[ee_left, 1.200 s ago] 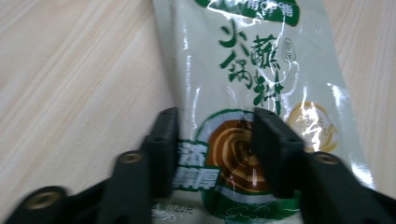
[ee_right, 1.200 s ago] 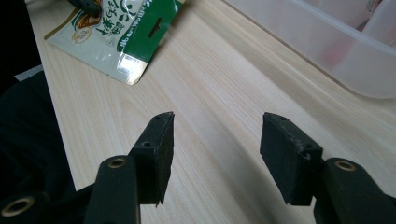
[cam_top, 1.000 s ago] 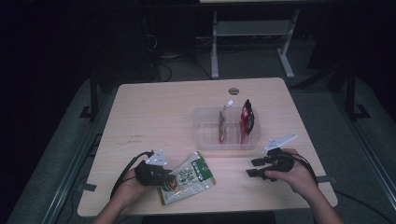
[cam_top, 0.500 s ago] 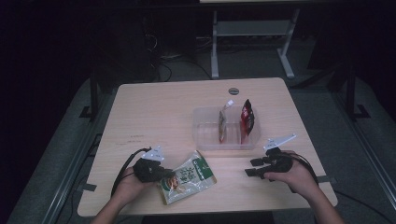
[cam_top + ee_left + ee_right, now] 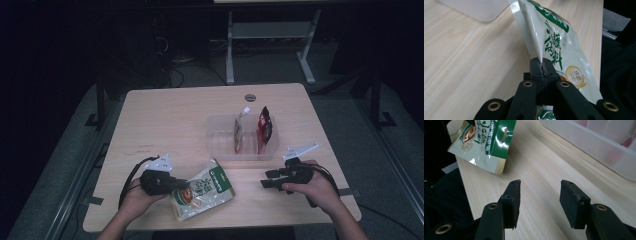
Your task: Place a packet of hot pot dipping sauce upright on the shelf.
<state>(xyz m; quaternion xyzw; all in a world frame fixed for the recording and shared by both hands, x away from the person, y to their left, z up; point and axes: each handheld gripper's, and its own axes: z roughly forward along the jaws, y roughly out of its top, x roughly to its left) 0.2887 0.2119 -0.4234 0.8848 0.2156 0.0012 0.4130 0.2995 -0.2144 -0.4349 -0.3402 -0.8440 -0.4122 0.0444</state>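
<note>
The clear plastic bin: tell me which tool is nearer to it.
Right. The right tool sits just below the clear plastic bin, near its right corner, jaws apart and empty. The left tool is farther to the lower left, clamped on the green-and-white pouch.

Left claw (image 5: 182,184) clamped tight; right claw (image 5: 264,180), jaws apart, has just been closing.

The left gripper (image 5: 541,66) has its black fingers (image 5: 535,67) closed on the edge of a cream-green pouch (image 5: 554,42), which rises tilted over the wooden counter (image 5: 469,57); a clear tray (image 5: 479,8) lies far left.
</note>
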